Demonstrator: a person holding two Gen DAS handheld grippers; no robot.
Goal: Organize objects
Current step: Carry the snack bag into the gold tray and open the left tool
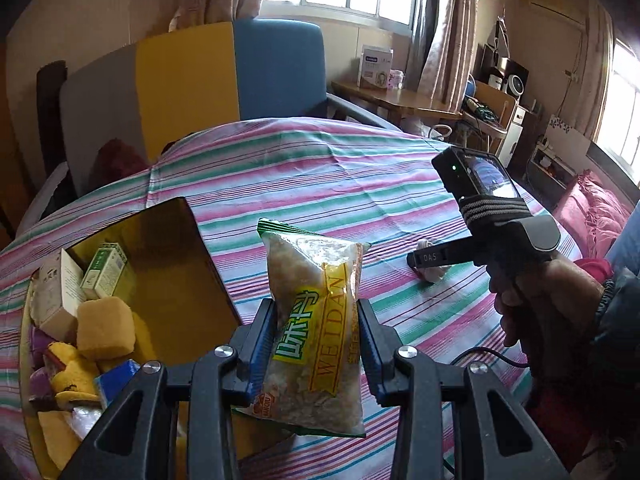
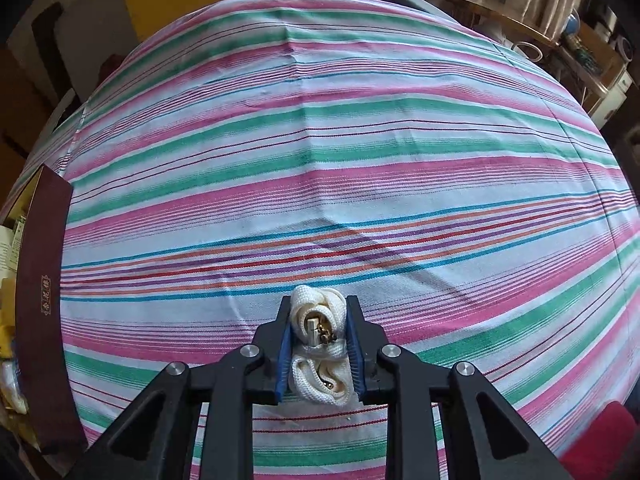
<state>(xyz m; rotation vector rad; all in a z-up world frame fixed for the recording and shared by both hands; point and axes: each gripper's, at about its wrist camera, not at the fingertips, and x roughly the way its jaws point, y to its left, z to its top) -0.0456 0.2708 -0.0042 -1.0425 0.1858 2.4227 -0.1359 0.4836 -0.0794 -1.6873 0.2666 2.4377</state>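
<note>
While the left gripper (image 1: pixel 318 334) pinches a snack bag (image 1: pixel 316 332) marked "WEIDAN" upright between its fingers, an open box (image 1: pixel 168 264) of cartons and yellow sponges (image 1: pixel 105 328) lies just left of them on the striped cloth (image 1: pixel 340 184). The right gripper (image 2: pixel 319 346) is clamped on a white rope bundle (image 2: pixel 318 344) resting on the cloth; "DAS" shows on its finger (image 1: pixel 430 258).

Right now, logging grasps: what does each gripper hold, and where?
Left gripper: snack bag, by its lower sides. Right gripper: white cord bundle, around its middle.
</note>
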